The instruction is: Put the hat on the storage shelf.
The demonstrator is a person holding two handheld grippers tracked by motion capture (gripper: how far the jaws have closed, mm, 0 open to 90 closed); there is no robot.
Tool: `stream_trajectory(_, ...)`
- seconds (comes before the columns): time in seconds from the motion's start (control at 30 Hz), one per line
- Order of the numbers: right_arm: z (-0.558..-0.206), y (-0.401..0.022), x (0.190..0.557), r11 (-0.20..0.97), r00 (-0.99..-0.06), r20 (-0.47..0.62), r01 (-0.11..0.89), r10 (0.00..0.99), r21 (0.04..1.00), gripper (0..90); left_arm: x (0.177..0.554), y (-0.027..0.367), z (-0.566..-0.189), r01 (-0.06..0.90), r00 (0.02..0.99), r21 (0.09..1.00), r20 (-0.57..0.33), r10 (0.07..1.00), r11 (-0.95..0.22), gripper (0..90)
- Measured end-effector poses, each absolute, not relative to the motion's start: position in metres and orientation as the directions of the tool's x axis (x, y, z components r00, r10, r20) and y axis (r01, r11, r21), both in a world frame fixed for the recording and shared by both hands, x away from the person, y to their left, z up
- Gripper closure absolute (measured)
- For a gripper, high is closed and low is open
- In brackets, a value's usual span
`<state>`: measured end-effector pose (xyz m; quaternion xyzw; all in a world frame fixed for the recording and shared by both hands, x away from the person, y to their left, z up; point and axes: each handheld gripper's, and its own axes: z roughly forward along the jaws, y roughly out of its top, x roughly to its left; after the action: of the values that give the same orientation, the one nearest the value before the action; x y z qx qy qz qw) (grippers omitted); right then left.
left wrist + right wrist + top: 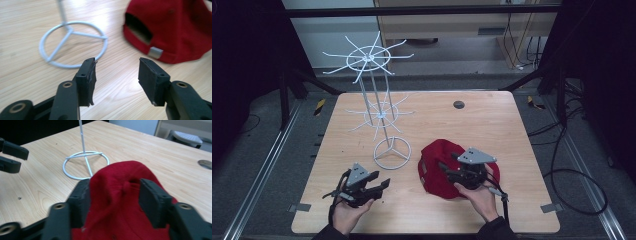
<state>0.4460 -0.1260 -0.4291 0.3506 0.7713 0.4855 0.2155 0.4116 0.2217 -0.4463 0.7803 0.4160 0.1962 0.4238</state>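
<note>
A red cap [432, 167] lies on the wooden table [492, 130], right of a white wire display stand [392, 152] with a ring base and two tiers of spokes. My right gripper [449, 162] hovers over the cap from the near side. In the right gripper view its jaws stand open [115, 187] with a raised fold of the cap [120, 212] between them; the right pad stands off the cloth. My left gripper [379, 182] is open and holds nothing, near the front left. It points at the stand's ring [72, 45] and the cap's back strap [155, 52].
A small dark disc [458, 104] is set in the tabletop at the back. The stand's upper spokes [369, 57] reach out over the table's far left. Black cables [572, 180] lie on the floor to the right. Bare wood lies between the grippers.
</note>
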Motion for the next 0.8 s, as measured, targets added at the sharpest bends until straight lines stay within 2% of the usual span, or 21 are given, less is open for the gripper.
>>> stream_trajectory(0.03, -0.432, -0.12, 0.448, 0.287, -0.663, 0.005, 0.331, 0.749, 0.899, 36.9, 0.412, 0.231, -0.447, 0.491, 0.556, 0.826, -0.052, 0.83, -0.277, 46.0)
stream_trajectory(0.1, -0.435, -0.113, 0.45, 0.298, -0.656, 0.0, 0.343, 0.755, 0.891, 34.3, 0.413, 0.242, -0.448, 0.495, 0.53, 0.827, -0.044, 0.847, -0.266, 45.0)
stream_trajectory(0.23, -0.443, -0.106, 0.459, 0.297, -0.63, 0.007, 0.377, 0.777, 0.877, 36.5, 0.414, 0.262, -0.452, 0.51, 0.48, 0.826, -0.042, 0.876, -0.239, 43.7)
stream_trajectory(0.33, -0.448, -0.105, 0.464, 0.28, -0.618, 0.043, 0.417, 0.785, 0.865, 42.9, 0.415, 0.269, -0.455, 0.516, 0.463, 0.822, -0.033, 0.886, -0.239, 43.4)
stream_trajectory(0.6, -0.456, -0.105, 0.469, 0.304, -0.604, 0.076, 0.5, 0.793, 0.811, 81.3, 0.421, 0.282, -0.463, 0.528, 0.413, 0.819, -0.016, 0.911, -0.225, 43.4)
stream_trajectory(0.67, -0.456, -0.105, 0.469, 0.312, -0.6, 0.068, 0.505, 0.797, 0.805, 85.0, 0.421, 0.283, -0.464, 0.53, 0.412, 0.818, -0.02, 0.911, -0.222, 43.4)
stream_trajectory(0.8, -0.451, -0.11, 0.467, 0.298, -0.604, 0.071, 0.488, 0.794, 0.82, 86.1, 0.424, 0.289, -0.465, 0.541, 0.39, 0.815, -0.024, 0.921, -0.208, 43.6)
